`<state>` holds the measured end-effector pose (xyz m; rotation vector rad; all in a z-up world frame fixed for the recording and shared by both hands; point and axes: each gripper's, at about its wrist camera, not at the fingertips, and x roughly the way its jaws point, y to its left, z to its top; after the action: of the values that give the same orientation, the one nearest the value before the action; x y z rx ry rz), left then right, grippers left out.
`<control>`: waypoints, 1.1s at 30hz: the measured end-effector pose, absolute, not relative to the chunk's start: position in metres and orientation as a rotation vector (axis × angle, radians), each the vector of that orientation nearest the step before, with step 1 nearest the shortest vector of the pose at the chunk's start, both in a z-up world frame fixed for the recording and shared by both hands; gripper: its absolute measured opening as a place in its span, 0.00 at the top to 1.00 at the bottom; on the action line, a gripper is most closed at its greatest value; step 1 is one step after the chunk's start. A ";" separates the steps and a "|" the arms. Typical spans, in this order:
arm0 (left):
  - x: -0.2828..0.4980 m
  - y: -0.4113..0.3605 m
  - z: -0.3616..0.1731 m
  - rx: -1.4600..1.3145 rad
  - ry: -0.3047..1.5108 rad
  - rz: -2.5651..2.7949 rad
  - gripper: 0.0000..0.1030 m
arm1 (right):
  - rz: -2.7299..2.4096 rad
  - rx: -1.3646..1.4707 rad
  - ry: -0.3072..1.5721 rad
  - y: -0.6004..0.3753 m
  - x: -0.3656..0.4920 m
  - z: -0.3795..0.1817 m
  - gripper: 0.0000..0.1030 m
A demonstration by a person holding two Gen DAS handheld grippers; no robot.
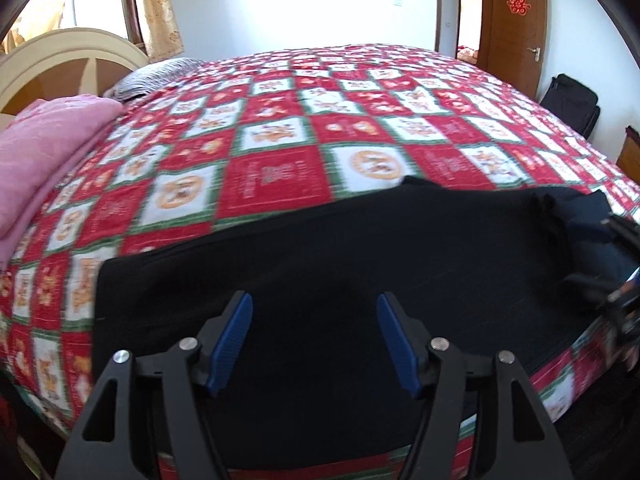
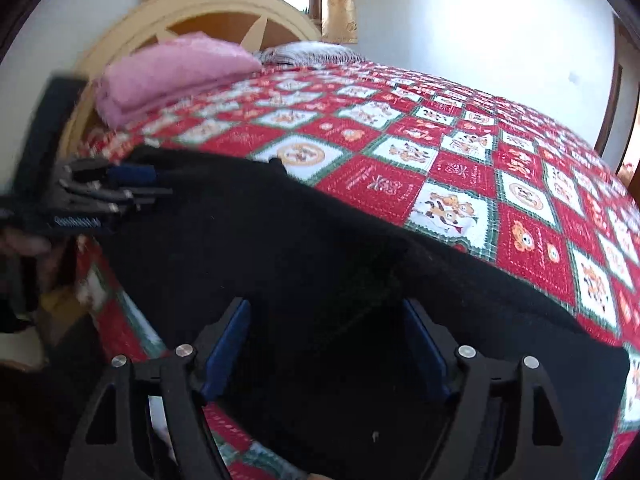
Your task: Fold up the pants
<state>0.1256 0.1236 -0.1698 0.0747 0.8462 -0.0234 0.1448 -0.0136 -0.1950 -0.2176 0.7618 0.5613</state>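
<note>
Left gripper [image 1: 314, 344]: jaws spread wide, blue pads [image 1: 232, 344] empty, poised low over the near part of the black pants [image 1: 320, 256] without visible contact. Left wrist view: pants lie flat in a long band along the near edge of the bed, on the red, white and green checked quilt [image 1: 280, 128]; one squared end sits at left, the other end runs right to a bunched, rumpled patch. The right gripper [image 1: 616, 264] shows at that right end, blurred, apparently down at the fabric. Folded pink blanket [image 1: 44, 160] sits by the cream headboard [image 1: 60, 56], well apart from the pants. Right wrist view: right gripper [image 2: 326, 348] also wide open, nothing between the pads, fabric directly beneath. The pants [image 2: 280, 240] drape over the bed edge here, a slight ridge running diagonally across the cloth. The left gripper [image 2: 116, 192] appears at far left over the other end, too blurred to read its opening from this side. Judgement: the grippers are stationed at opposite ends so each can pinch an end for a lengthwise fold; neither has a grasp yet. Pink blanket [image 2: 176, 68] is clear of the work.
</note>
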 end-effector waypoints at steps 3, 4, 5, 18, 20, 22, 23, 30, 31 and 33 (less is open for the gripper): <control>0.120 0.155 -0.165 0.075 0.824 0.046 0.34 | 0.552 -0.208 0.733 -0.021 0.133 -0.187 0.24; 0.118 0.164 -0.164 0.070 0.816 0.067 0.34 | 0.551 -0.208 0.724 -0.025 0.129 -0.184 0.24; 0.116 0.178 -0.162 0.062 0.808 0.098 0.34 | 0.547 -0.206 0.717 -0.030 0.124 -0.181 0.24; 0.106 0.260 -0.194 -0.310 0.767 0.055 0.46 | 0.497 -0.069 0.709 -0.081 0.102 -0.171 0.24; 0.107 0.256 -0.197 -0.295 0.762 0.067 0.46 | 0.499 -0.067 0.716 -0.081 0.101 -0.174 0.24; 0.106 0.258 -0.198 -0.310 0.758 0.059 0.46 | 0.502 -0.067 0.720 -0.081 0.100 -0.177 0.24; 0.107 0.261 -0.199 -0.329 0.758 0.044 0.46 | 0.505 -0.066 0.721 -0.080 0.099 -0.178 0.24; 0.101 0.277 -0.193 -0.402 0.747 0.011 0.70 | 0.518 -0.053 0.724 -0.080 0.096 -0.184 0.24; 0.100 0.278 -0.193 -0.414 0.745 0.012 0.71 | 0.519 -0.047 0.726 -0.081 0.096 -0.185 0.24; 0.102 0.281 -0.196 -0.431 0.745 0.008 0.74 | 0.518 -0.038 0.733 -0.083 0.097 -0.187 0.24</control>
<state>0.1019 0.2812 -0.1956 -0.4307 0.7449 0.0080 0.0971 -0.0826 -0.1871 -0.0377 0.7327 0.5183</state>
